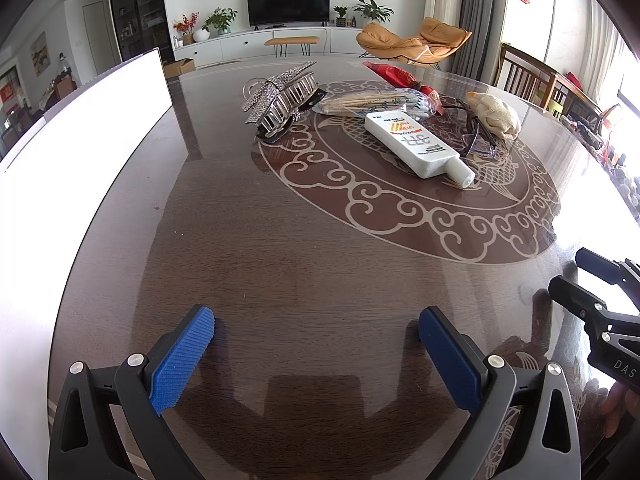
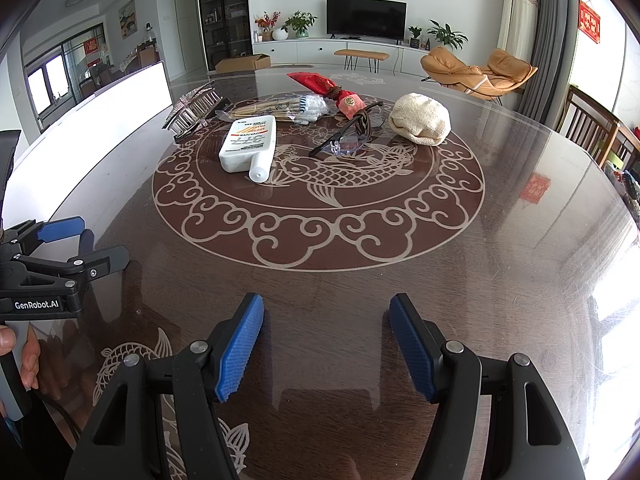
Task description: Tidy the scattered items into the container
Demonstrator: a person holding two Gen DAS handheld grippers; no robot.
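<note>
The left gripper [image 1: 316, 332] and right gripper [image 2: 326, 320] hover over the near part of the table [image 2: 520, 240], each with fingers spread apart and holding nothing. The scattered items lie together at the far centre: a hair clip [image 1: 280, 98] at left, a white tube [image 2: 249, 144] nearest, cotton swabs [image 2: 280, 108] behind it, a red pouch [image 2: 332, 90], glasses [image 2: 352, 134] and a cream cloth [image 2: 420, 120] at right. A white container [image 1: 80, 140] stands along the left edge.
</note>
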